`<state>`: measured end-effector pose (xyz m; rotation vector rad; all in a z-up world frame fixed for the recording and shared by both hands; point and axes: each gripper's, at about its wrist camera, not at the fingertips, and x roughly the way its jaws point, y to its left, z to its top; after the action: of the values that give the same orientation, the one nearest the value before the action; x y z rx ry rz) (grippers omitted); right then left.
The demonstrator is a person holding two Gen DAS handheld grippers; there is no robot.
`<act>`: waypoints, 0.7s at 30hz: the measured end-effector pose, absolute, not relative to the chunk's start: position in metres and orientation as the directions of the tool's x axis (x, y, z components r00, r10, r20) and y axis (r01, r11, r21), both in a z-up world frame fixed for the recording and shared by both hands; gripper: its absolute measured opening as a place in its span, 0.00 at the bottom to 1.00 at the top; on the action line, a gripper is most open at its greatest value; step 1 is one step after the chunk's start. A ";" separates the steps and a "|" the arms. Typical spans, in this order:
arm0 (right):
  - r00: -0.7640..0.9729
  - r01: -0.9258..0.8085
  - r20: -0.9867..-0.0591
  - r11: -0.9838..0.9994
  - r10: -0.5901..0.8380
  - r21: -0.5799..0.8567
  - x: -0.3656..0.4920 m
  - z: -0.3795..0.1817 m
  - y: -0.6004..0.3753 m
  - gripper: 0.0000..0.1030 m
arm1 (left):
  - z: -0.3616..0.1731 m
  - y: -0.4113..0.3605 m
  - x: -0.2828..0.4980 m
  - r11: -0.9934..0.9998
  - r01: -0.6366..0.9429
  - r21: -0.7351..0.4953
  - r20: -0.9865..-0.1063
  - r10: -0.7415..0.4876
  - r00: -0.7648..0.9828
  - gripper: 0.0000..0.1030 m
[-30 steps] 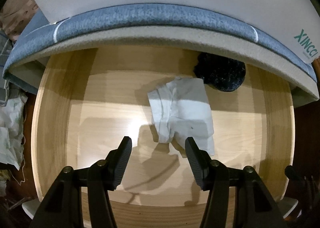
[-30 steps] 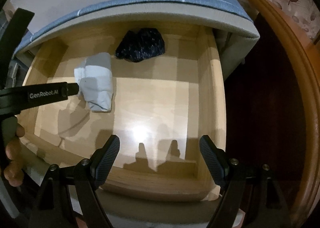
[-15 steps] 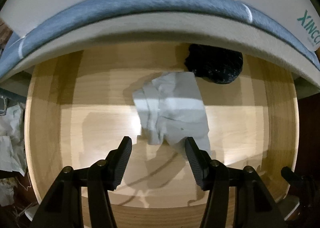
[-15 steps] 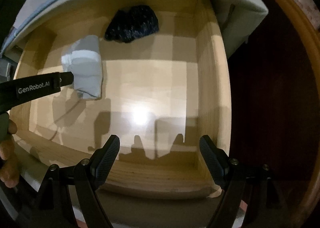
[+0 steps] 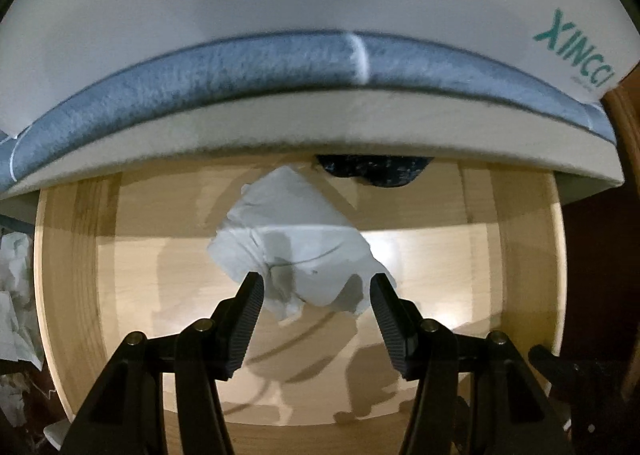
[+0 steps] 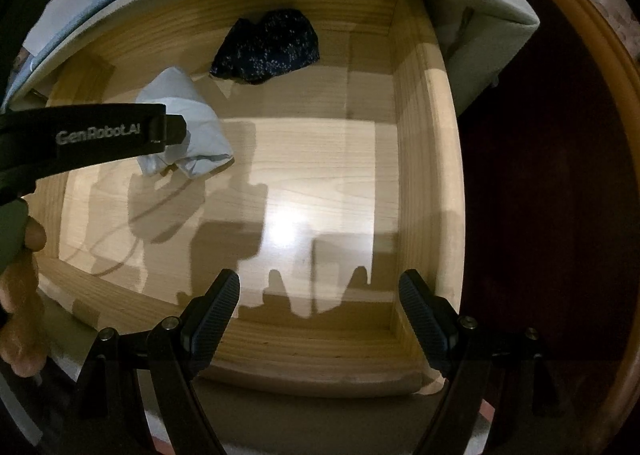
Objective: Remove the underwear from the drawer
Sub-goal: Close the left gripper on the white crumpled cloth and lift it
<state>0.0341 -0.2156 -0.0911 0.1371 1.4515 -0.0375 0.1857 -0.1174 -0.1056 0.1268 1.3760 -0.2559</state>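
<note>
A folded white underwear point(image 5: 296, 243) lies on the floor of an open wooden drawer point(image 5: 72, 279), left of middle; it also shows in the right wrist view point(image 6: 192, 123). A dark speckled underwear point(image 5: 372, 171) lies at the back, half hidden under the bed edge in the left view, fully seen in the right wrist view point(image 6: 268, 51). My left gripper point(image 5: 316, 287) is open, its fingertips either side of the white piece's near edge. It shows from the side in the right wrist view point(image 6: 172, 129). My right gripper point(image 6: 320, 295) is open and empty above the drawer's front right.
A grey-blue mattress edge point(image 5: 240, 67) and a white XINCCI shoe box point(image 5: 576, 51) overhang the drawer's back. A dark wooden bed frame point(image 6: 600, 135) stands to the right. Crumpled white paper point(image 5: 16, 295) lies at far left. A hand point(image 6: 20, 295) holds the left gripper.
My left gripper has moved forward and down into the drawer, closing in on the white underwear. My right gripper has dropped lower toward the drawer front.
</note>
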 end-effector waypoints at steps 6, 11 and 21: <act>0.118 0.111 -0.991 0.991 0.066 0.080 0.034 -0.092 -0.219 0.77 | -0.107 -0.111 0.201 0.967 0.251 -0.047 -0.982 -0.091 0.165 0.55; 0.123 0.113 -0.990 0.990 0.072 0.086 0.036 -0.092 -0.221 0.77 | -0.125 -0.114 0.214 0.964 0.267 -0.010 -0.991 -0.045 0.128 0.55; 0.125 0.116 -0.989 0.989 0.074 0.089 0.035 -0.092 -0.222 0.77 | -0.131 -0.111 0.217 0.949 0.311 0.046 -0.993 0.010 0.116 0.39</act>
<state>0.0346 -0.2221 -0.0921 0.1578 1.4471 -0.0306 0.2167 -0.1109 -0.1305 0.2682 1.4427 -0.2239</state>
